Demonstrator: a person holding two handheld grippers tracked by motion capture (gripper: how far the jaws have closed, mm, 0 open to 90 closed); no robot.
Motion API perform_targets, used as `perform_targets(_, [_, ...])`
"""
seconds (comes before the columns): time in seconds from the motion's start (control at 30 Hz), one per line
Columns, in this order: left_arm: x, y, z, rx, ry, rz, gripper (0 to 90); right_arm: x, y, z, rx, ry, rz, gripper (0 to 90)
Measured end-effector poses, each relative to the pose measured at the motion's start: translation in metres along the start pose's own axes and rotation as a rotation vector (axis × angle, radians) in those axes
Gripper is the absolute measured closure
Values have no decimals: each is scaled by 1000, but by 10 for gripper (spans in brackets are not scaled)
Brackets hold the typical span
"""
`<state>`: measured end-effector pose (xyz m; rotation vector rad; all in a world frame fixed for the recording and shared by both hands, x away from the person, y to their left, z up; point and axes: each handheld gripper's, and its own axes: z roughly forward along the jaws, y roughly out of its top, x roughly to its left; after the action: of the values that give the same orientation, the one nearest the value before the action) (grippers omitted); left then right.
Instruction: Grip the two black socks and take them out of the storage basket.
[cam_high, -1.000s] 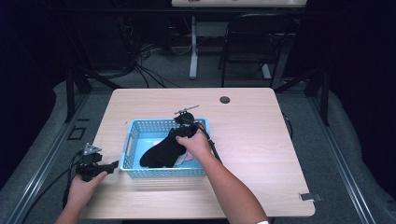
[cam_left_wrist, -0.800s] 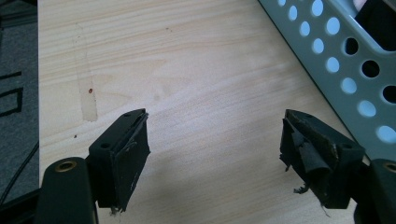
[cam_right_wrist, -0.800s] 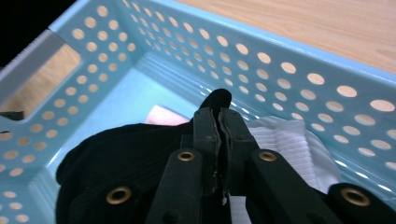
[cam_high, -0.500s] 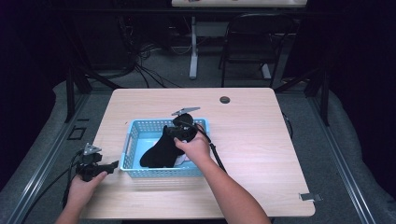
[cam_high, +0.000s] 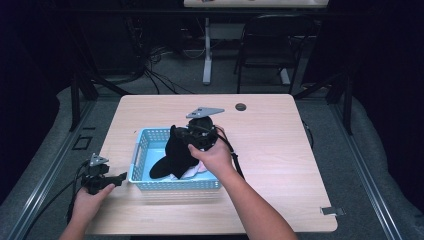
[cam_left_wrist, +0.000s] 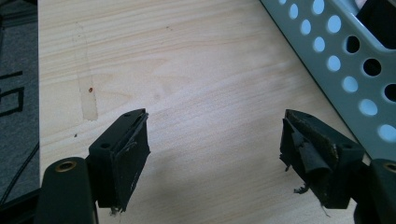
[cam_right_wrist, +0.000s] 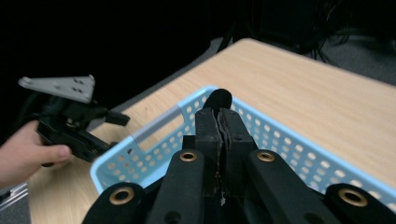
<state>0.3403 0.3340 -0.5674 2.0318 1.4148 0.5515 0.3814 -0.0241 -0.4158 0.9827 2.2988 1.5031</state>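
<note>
right gripper (cam_high: 186, 136) fingers clamped on black cloth garment (cam_high: 175, 155) over perforated blue plastic basket (cam_high: 172, 184) | left gripper (cam_left_wrist: 217, 154) fingers apart (idle) | risk: thin pinch, probably slips mid-lift

Black right gripper (cam_right_wrist: 219, 135) with brass screws, frayed pads; left gripper (cam_left_wrist: 215, 154) alike; grey triangular plates, black cables, bare forearms.

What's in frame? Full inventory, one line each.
Basket: 1, light blue, perforated, left-centre of table.
Black cloth: 1, pinched by right tool, partly lifted out of basket.
Pale cloth: 1, whitish-pink, in basket under the black one.
Grommet: 1, dark, far edge of table.
Table: 1, light wood.
Chair: 1, black, behind table.
Left tool: open, over bare table left of basket.
Right tool: shut on black cloth.
</note>
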Motion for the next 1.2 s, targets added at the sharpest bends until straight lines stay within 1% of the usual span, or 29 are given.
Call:
perform_targets(0.03, [0,0,0,0,0,0,237,0,5,-14,-23,0,-6,872])
perform_targets(0.07, [0,0,0,-1,1,-1,237,0,7,-20,-31,-2,-8,872])
perform_targets(0.1, [0,0,0,-1,0,-2,237,0,7,-20,-31,-2,-8,872])
perform_targets(0.13, [0,0,0,-2,1,-3,237,-1,8,-25,-42,-6,-7,872])
perform_targets(0.23, [0,0,0,-1,1,-3,237,-4,11,-47,-51,-25,-24,872])
perform_targets(0.27, [0,0,0,0,0,-3,237,-5,11,-53,-57,-39,-28,872])
perform_targets(0.37, [-1,0,0,3,2,-1,237,-10,8,-75,-65,-64,-29,872])
perform_targets(0.43, [-1,0,0,3,3,0,237,-13,4,-86,-78,-77,-23,872])
perform_targets(0.57, [-1,0,0,3,1,-1,237,-23,-9,-115,-96,-98,17,872])
perform_targets(0.63, [-1,0,0,7,2,0,237,-27,-15,-126,-96,-111,27,872])
perform_targets(0.67, [-2,0,0,7,3,1,237,-28,-19,-132,-103,-123,32,872])
perform_targets(0.7, [-2,0,1,8,2,2,237,-30,-24,-138,-98,-132,40,872])
perform_targets(0.77, [-2,0,1,9,2,2,237,-33,-30,-146,-90,-155,39,872])
perform_targets(0.8, [-2,0,1,10,4,4,237,-36,-37,-153,-97,-175,52,872])
perform_targets(0.83, [-2,0,0,10,4,4,237,-36,-37,-153,-97,-175,52,872])
perform_targets(0.9, [-2,0,0,11,5,4,237,-39,-43,-159,-89,-188,56,872])
perform_targets(0.97, [-2,0,1,11,5,3,237,-43,-50,-162,-83,-192,70,871])
perform_targets(1.0, [-2,0,1,13,4,3,237,-46,-57,-164,-77,-194,81,872])
perform_targets(1.03, [-2,-1,1,13,4,3,237,-46,-57,-164,-77,-194,81,872])
perform_targets(1.1, [-2,-1,1,13,4,5,237,-50,-66,-164,-70,-192,100,871])
perform_targets(1.13, [-2,-1,1,12,3,4,237,-50,-66,-164,-70,-192,100,871])
perform_targets(1.17, [-2,-1,1,12,2,4,237,-52,-67,-164,-59,-192,101,871])
perform_targets(1.2, [-2,-1,1,12,3,3,237,-57,-71,-162,-62,-196,110,871])
